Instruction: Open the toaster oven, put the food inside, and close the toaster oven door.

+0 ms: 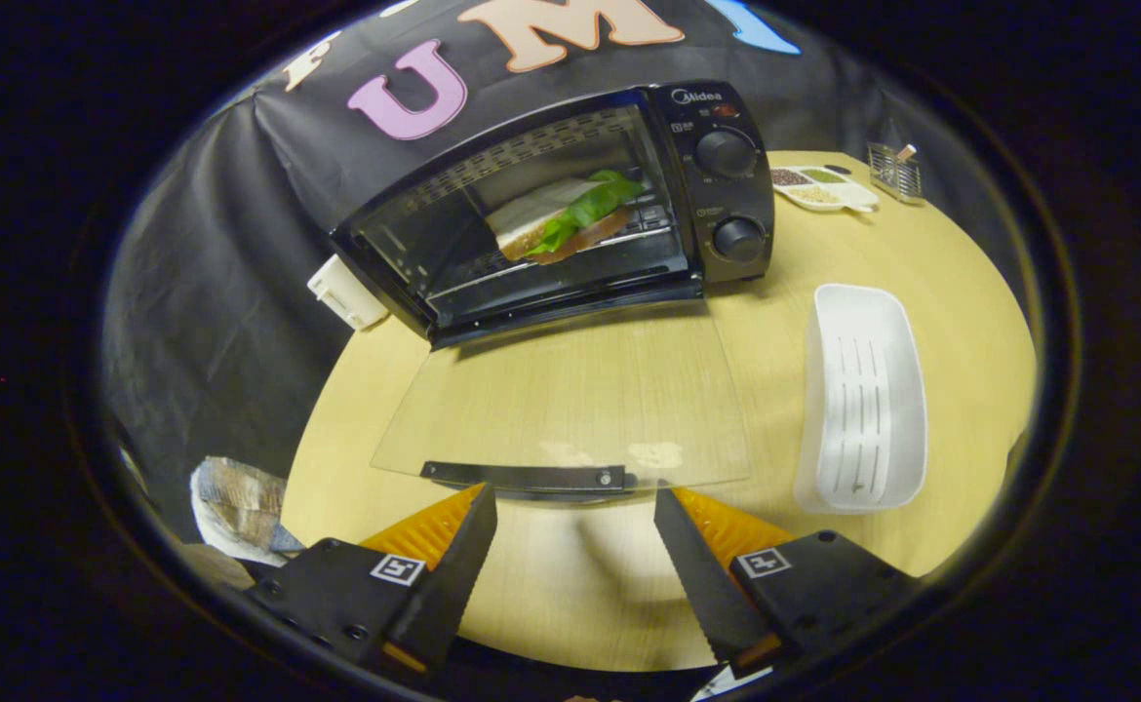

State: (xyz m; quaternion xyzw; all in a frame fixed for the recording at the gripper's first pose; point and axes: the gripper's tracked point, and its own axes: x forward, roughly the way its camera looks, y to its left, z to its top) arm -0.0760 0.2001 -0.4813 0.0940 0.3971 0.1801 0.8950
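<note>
Inside the open toaster oven [570, 210] sits the sandwich [563, 216]; claw [575, 497] spread wide.

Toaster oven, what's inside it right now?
Inside the toaster oven, a sandwich with green lettuce lies on the wire rack. Its underside is hidden. The glass door hangs open ahead of the open gripper.

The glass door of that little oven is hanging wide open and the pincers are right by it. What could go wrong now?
The gripper is open, fingers either side of the door handle. If they slip off it while lifting, the glass door could drop back onto the table. The sandwich lies tilted on the rack, so a hard closing might jolt it. A wide swing might also knock the white tray beside the door.
</note>
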